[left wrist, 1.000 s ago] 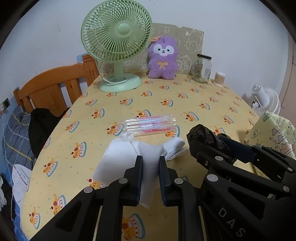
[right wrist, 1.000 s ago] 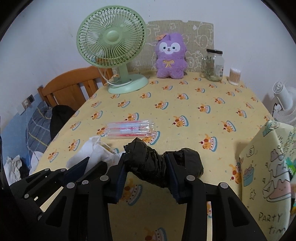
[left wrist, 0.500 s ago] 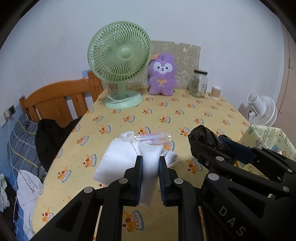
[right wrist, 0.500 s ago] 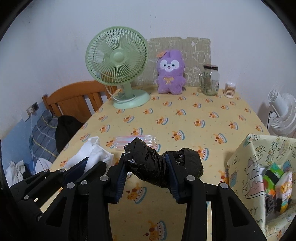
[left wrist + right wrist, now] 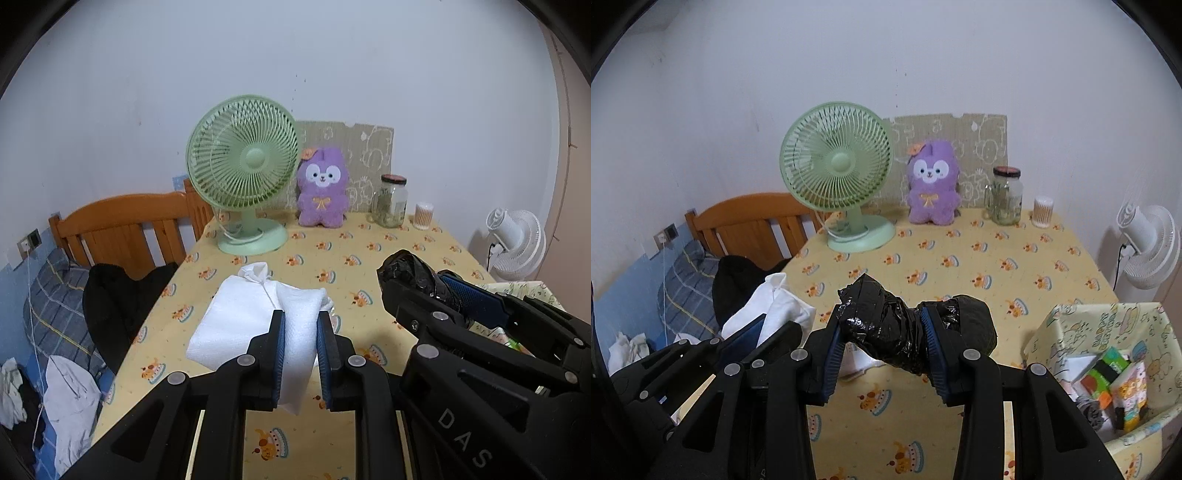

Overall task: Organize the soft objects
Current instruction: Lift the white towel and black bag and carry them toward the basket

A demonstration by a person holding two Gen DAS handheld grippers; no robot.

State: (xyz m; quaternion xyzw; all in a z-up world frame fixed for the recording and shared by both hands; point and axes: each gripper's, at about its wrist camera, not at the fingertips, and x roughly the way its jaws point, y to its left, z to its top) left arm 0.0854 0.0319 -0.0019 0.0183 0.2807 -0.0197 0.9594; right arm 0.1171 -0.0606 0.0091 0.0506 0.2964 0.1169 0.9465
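My left gripper (image 5: 299, 325) is shut on a white foam wrap (image 5: 236, 321) that hangs above the yellow cake-print table (image 5: 369, 258). Its knotted end points away from me. To its right, my right gripper (image 5: 882, 328) is shut on a crumpled black plastic bundle (image 5: 886, 332), which bulges out on both sides of the blue pads. The same bundle (image 5: 410, 271) shows in the left wrist view, and the white wrap (image 5: 775, 306) shows at the left of the right wrist view. A purple plush toy (image 5: 933, 184) sits upright at the table's far edge.
A green desk fan (image 5: 838, 177) stands at the back left, a glass jar (image 5: 1006, 195) and a cotton-swab tub (image 5: 1043, 210) at the back right. A patterned box (image 5: 1108, 332) with several packets sits at the near right. A wooden bed frame (image 5: 118, 225) lies left; a white floor fan (image 5: 1145, 247) stands right.
Both grippers have risen with their loads, and the table now lies farther below. The packet of pink straws seen under the white wrap is now hidden from view.
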